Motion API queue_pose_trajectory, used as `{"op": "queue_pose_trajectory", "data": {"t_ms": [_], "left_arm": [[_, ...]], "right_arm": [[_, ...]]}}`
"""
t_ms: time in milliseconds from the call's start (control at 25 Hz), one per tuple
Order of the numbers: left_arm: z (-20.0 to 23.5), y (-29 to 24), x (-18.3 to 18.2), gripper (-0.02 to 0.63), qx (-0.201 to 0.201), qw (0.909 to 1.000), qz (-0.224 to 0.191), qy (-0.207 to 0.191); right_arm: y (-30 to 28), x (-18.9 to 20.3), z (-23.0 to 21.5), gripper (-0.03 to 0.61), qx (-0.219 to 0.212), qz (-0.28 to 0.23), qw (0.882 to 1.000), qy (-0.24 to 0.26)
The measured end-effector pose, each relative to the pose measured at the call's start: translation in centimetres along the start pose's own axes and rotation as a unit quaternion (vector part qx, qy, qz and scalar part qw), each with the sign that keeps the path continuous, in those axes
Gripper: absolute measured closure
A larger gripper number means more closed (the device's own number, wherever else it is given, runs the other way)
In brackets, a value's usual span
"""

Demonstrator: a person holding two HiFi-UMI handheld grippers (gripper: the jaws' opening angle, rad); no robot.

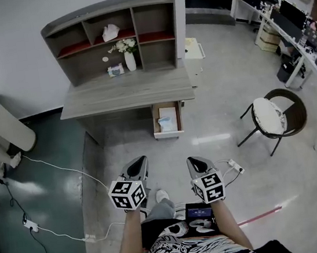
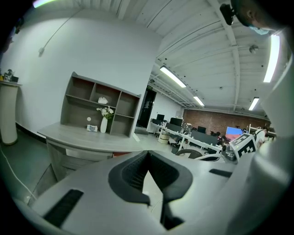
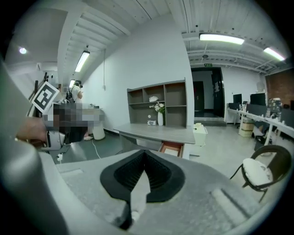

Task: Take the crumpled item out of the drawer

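Observation:
The grey desk (image 1: pixel 124 92) has one drawer (image 1: pixel 158 130) pulled open below its front right corner. Inside it lies a pale white and light-blue crumpled item (image 1: pixel 167 120). Both grippers hang low over the floor, well short of the drawer. My left gripper (image 1: pixel 137 162) and right gripper (image 1: pixel 194 161) point toward the desk, shut, with nothing between the tips. The right gripper view looks over its closed jaws at the open drawer (image 3: pixel 172 148) under the desk top. From the left gripper (image 2: pixel 148 154), only a reddish strip of the drawer shows under the desk (image 2: pixel 87 137).
A hutch with a flower vase (image 1: pixel 129 56) stands on the desk. A round chair (image 1: pixel 275 116) is to the right, and a white cylinder bin (image 1: pixel 5 128) to the left. Cables and a power strip (image 1: pixel 31 226) trail over the floor. A white box (image 1: pixel 193 48) sits beside the desk.

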State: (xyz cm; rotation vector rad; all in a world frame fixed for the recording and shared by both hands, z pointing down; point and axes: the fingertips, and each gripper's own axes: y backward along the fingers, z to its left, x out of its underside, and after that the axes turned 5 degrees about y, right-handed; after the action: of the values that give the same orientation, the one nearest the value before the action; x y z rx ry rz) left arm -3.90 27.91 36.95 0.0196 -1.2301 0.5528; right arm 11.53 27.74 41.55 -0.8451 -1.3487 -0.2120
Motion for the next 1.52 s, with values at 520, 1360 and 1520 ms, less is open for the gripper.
{"op": "queue_pose_trajectory", "data": {"t_ms": [520,1360,1520], "left_arm": [[7.3,-13.4,-2.9,0.614,0.016,0.9994,0.028,0.015],[17.5,-29.3,-5.0,0.614,0.075,0.9904,0.113,0.028],[17.3,-29.7,-5.2,0.614,0.085,0.9898,0.109,0.033]], "right_arm": [[-11.7,-0.7,-8.1,0.574,0.016,0.055,0.998,-0.012],[-25.2,-4.0,-17.1,0.574,0.069,0.074,0.99,-0.098],[-25.7,-3.3,-17.1,0.574,0.073,0.101,0.99,-0.071]]}}
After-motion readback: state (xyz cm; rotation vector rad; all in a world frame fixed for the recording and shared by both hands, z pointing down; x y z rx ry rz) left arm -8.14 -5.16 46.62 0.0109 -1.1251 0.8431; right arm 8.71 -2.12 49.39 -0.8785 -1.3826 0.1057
